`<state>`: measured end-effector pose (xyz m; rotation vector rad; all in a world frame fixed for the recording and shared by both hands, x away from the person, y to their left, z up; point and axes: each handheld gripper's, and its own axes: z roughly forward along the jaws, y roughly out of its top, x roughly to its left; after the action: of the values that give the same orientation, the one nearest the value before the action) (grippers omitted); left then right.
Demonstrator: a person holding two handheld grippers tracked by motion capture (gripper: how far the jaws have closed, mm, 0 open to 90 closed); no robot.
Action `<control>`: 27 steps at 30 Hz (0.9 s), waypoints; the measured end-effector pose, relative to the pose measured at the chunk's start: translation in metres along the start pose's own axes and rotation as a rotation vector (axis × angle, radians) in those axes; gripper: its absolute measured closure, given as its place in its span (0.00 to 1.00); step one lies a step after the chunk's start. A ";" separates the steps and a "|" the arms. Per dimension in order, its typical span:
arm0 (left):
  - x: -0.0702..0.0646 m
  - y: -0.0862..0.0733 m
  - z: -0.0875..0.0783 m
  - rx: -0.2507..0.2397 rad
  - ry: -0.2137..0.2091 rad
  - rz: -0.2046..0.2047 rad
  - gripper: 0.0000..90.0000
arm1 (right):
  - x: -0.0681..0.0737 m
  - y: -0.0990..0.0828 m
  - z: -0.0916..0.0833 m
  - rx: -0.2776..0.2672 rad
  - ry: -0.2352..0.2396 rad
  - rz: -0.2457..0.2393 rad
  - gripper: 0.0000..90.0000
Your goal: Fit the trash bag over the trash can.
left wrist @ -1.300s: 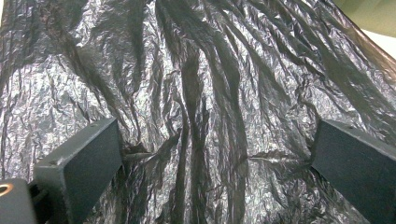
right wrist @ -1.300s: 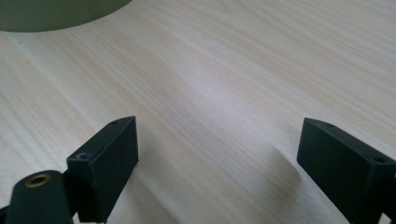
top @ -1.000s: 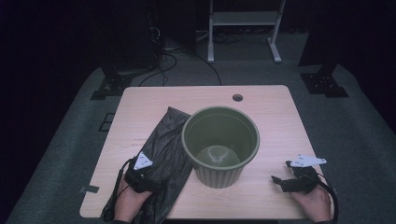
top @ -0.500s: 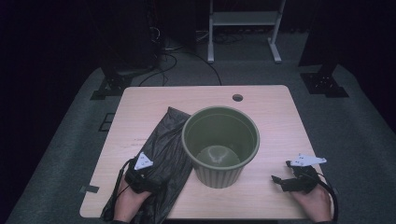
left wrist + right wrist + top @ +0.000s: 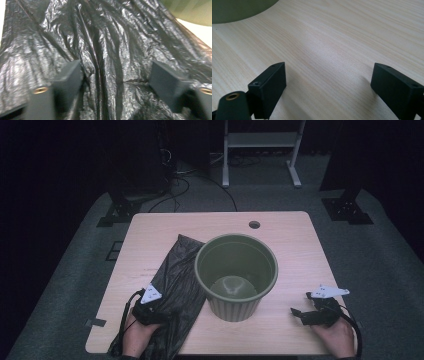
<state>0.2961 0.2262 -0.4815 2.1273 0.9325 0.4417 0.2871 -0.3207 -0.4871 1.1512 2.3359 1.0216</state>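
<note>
A crumpled black plastic bag [image 5: 175,285] lies flat on the left half of the pale wooden bench [image 5: 300,245], running from beside the pot down to the near edge, where it hangs slightly over. A large olive-green ribbed pot [image 5: 236,275] stands upright at the middle of the bench, its left side touching or overlapping the bag's right edge. A small round hole [image 5: 254,225] sits in the bench top behind the pot.

The left tool [image 5: 150,312] rests on the bag's near end. In the left gripper view its jaws have just been closing; they stand partly apart with wrinkled bag film [image 5: 107,55] lying between them, not yet pinched.

The right tool [image 5: 305,315] lies on bare bench to the right of the pot, well apart from the bag, its jaws wide and holding nothing.
</note>
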 end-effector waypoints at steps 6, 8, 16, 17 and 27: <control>0.005 0.000 -0.003 -0.016 -0.008 -0.007 0.68 | 0.000 0.000 0.000 0.000 0.000 0.000 0.13; 0.006 0.001 -0.003 -0.010 -0.009 -0.009 0.75 | 0.000 0.000 0.000 0.000 0.000 0.000 0.13; 0.012 0.003 -0.002 0.008 -0.070 -0.056 1.00 | 0.000 0.000 0.000 0.000 -0.002 0.003 0.13; 0.012 0.003 -0.002 0.007 -0.074 -0.062 1.00 | 0.000 0.000 0.000 0.000 -0.002 0.003 0.13; 0.009 0.012 -0.016 -0.049 -0.096 -0.023 1.00 | 0.000 0.000 0.000 0.000 -0.002 0.003 0.13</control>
<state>0.2987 0.2355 -0.4613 2.0728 0.8819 0.3448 0.2873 -0.3206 -0.4871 1.1552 2.3338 1.0206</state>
